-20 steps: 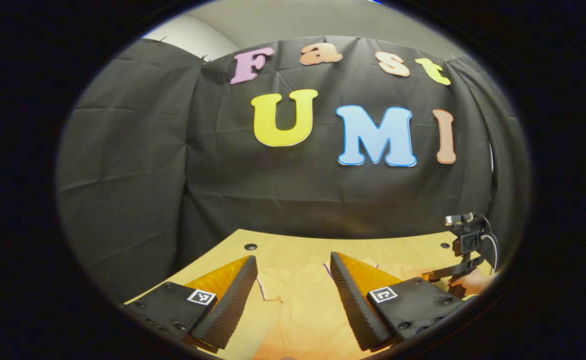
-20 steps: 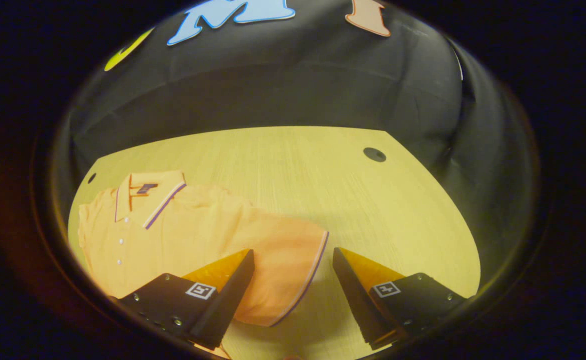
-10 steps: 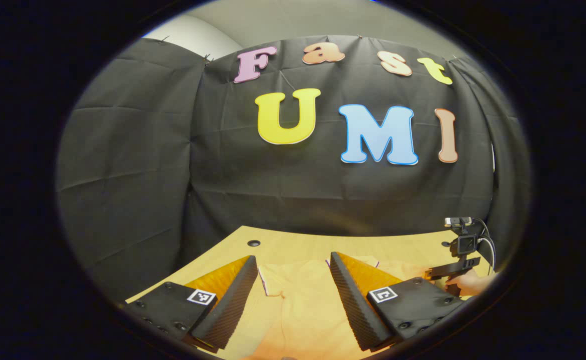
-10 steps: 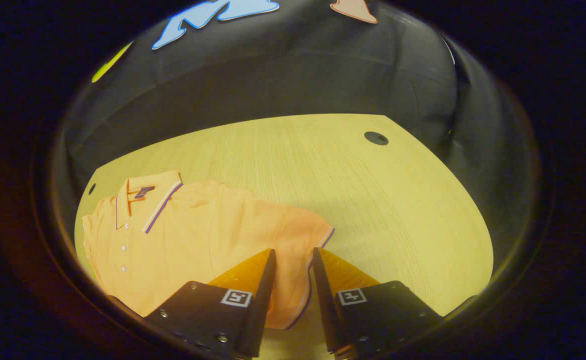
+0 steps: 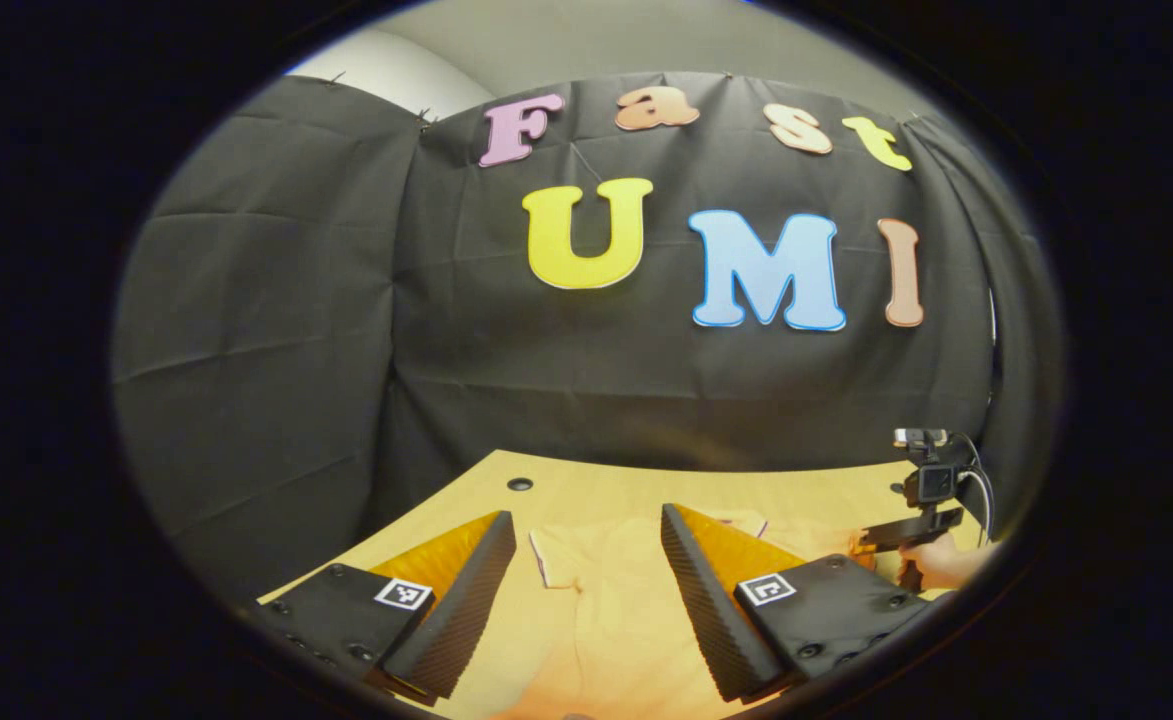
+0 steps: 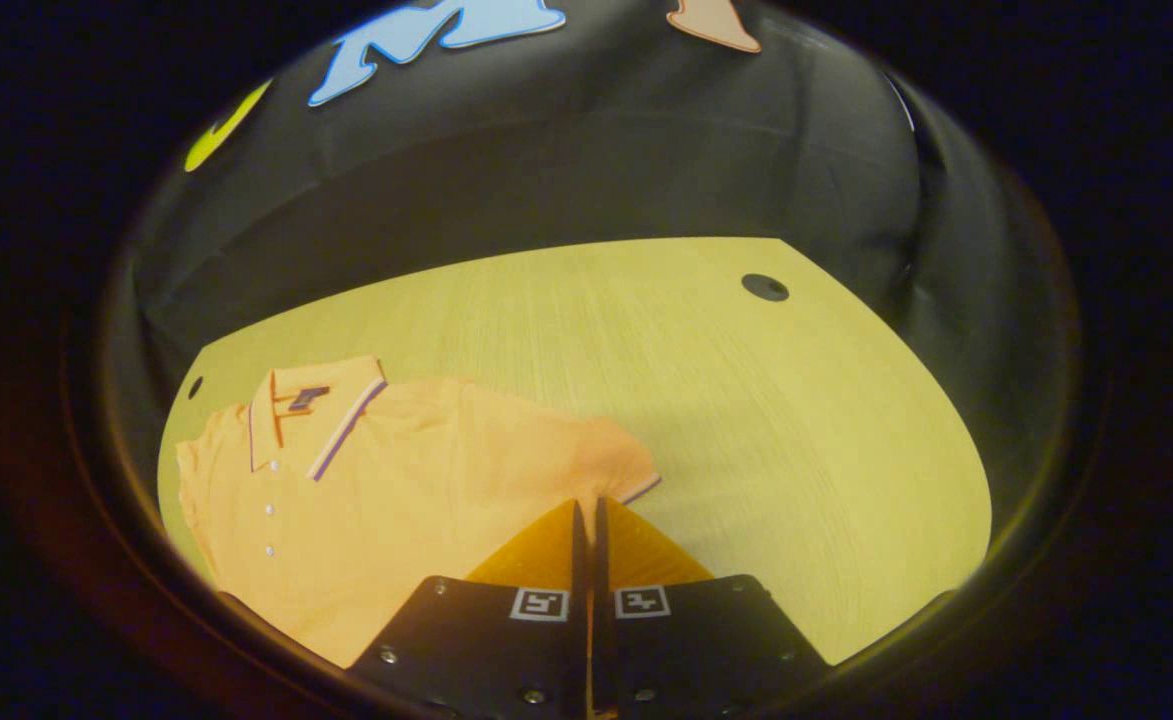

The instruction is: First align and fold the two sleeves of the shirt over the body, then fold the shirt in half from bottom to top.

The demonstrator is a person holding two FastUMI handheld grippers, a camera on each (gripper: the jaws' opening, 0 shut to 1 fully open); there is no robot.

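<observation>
Orange shirt (image 6: 396, 480) flat on table (image 6: 746, 420). Right gripper (image 6: 586, 515) pinched on sleeve (image 6: 601, 465) at shirt's edge. Left gripper (image 5: 586, 560) spread wide above shirt.

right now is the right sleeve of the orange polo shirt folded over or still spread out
Still spread out: the orange polo shirt's right sleeve lies outward on the wooden table, its cuff between the right gripper's closed jaws.
</observation>
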